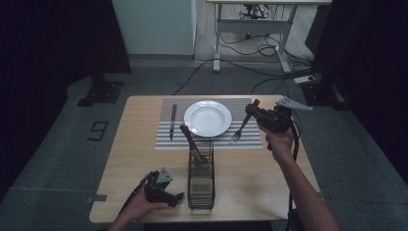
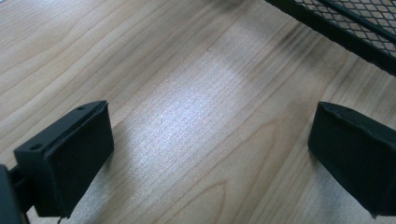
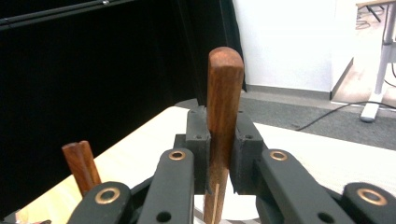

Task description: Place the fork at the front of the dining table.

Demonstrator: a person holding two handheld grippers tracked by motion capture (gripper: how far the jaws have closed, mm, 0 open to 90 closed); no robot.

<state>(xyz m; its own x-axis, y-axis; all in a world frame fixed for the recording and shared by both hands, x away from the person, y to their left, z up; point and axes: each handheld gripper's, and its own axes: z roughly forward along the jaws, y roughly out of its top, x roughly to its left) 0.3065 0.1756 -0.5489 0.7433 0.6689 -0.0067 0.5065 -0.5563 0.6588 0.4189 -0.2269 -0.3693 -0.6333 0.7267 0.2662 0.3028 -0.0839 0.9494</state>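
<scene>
My right gripper [image 1: 251, 111] is shut on the wooden handle of a fork [image 1: 242, 126], held tilted to the right of the white plate [image 1: 208, 118], tines low over the striped placemat [image 1: 166, 142]. In the right gripper view the handle [image 3: 224, 102] stands upright, clamped between the pads of that gripper [image 3: 219, 156]. A knife [image 1: 172, 121] lies left of the plate. My left gripper [image 1: 176, 197] rests near the table's front edge beside a black wire basket [image 1: 200, 185]. Its jaws [image 2: 210, 144] stand wide open over bare wood.
A wooden-handled utensil [image 1: 191, 142] leans in the wire basket; its handle end [image 3: 82, 165] also appears in the right gripper view. The basket's mesh edge [image 2: 355, 23] lies just beyond the left jaws. A desk frame and cables stand on the floor behind the table.
</scene>
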